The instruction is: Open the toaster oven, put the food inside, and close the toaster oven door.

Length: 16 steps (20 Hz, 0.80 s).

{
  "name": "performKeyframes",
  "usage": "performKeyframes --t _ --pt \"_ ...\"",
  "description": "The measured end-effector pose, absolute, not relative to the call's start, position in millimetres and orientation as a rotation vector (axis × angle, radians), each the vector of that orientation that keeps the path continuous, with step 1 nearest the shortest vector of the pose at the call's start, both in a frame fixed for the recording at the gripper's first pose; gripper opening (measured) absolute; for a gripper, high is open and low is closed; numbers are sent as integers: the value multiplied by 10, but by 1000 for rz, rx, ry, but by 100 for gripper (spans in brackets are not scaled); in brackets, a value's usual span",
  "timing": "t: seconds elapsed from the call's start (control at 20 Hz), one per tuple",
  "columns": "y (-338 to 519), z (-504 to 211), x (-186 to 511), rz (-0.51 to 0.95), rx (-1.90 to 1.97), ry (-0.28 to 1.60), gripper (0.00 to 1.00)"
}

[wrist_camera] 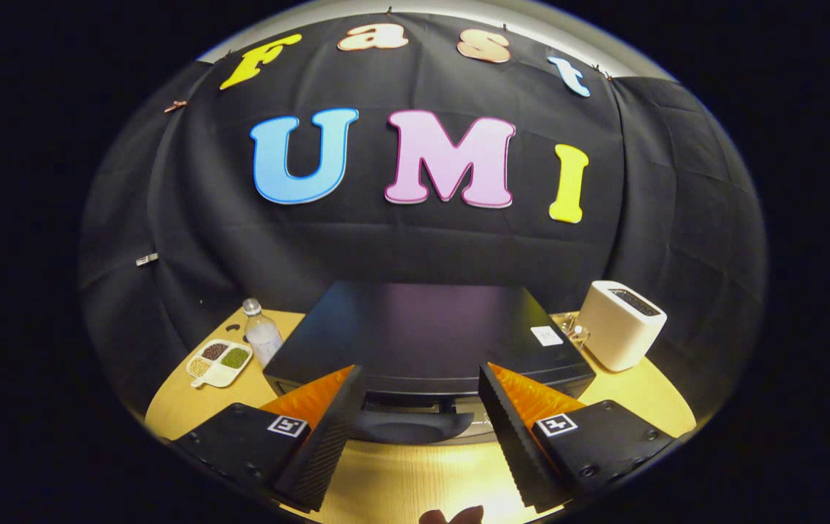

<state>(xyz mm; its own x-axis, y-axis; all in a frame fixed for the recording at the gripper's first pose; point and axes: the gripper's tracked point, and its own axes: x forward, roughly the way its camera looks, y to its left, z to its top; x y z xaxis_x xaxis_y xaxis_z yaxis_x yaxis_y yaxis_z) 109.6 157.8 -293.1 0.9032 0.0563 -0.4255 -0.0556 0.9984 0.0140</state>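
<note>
A black toaster oven (429,331) stands on the wooden table (415,480), and I look down on its flat top from above and in front. A dark curved handle (411,427) juts from its front, low between my fingers. My gripper (421,371) is open, with its fingertips hanging over the oven's front top edge and touching nothing. A small reddish-brown thing (451,515) lies on the table on the near side of the fingers, mostly cut off. The oven's door face is hidden from this angle.
Right of the oven stands a white slot toaster (620,324), with a small clear item (574,331) between them. To the oven's left are a clear water bottle (262,335) and a white divided dish of beans (220,362). Black cloth walls close the back.
</note>
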Motion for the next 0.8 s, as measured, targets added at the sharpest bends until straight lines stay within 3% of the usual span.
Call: performKeyframes --t 0.2,0.8 --pt "1642 -3251 1124 55 -9 524 97" --pt "1629 -3368 619 62 50 503 96"
